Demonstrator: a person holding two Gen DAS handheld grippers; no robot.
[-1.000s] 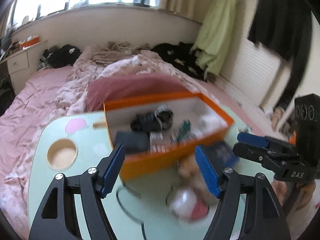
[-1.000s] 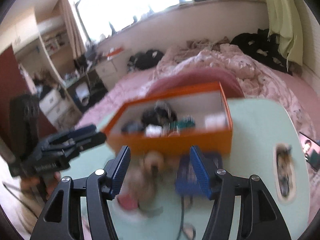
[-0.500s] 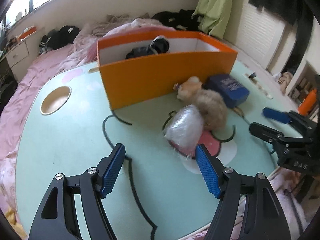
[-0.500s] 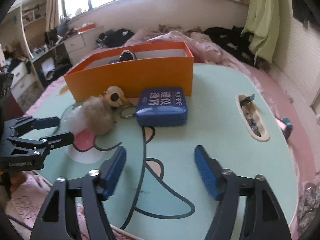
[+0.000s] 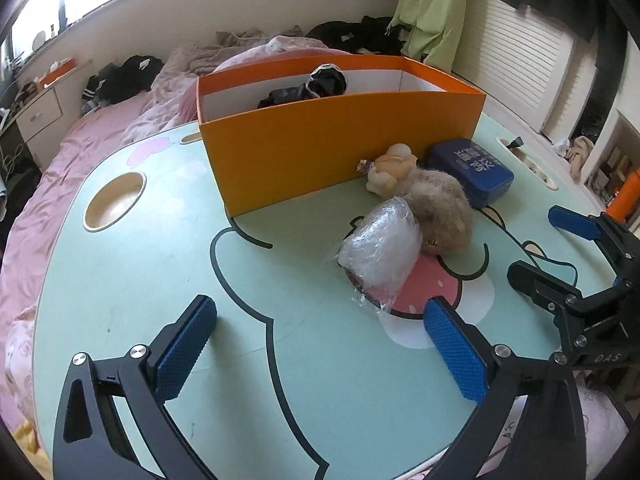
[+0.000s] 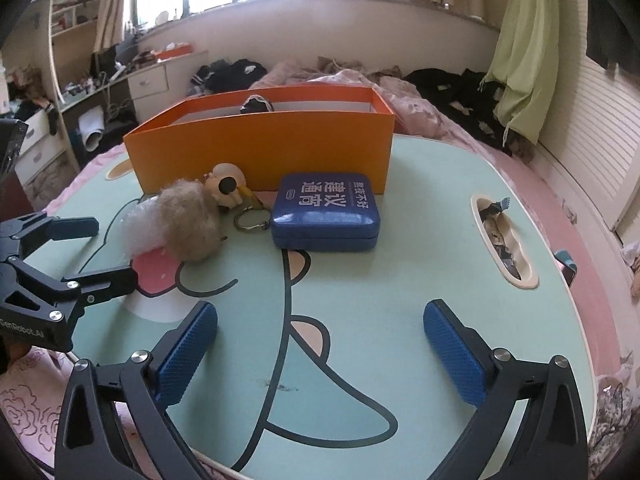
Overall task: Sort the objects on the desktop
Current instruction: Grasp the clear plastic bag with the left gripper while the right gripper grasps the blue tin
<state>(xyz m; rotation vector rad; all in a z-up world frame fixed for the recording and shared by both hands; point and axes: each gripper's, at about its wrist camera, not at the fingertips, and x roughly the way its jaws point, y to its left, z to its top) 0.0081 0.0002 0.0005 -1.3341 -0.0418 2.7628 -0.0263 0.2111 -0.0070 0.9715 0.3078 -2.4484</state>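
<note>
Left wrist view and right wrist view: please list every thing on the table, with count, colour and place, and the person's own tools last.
Open cardboard box: one, orange, at the table's far side.
Dark bundle: one, black, inside the box.
Flat rectangular case: one, blue with white characters, in front of the box.
Fluffy keychain doll: one, beige, left of the case, metal ring attached.
Clear plastic-wrapped packet: one, whitish, against the doll.
Cartoon-printed table: one, mint green.
Left tongs: blue pads, jaws opening, nothing between them.
Right tongs: blue pads, jaws opening, nothing between them.
</note>
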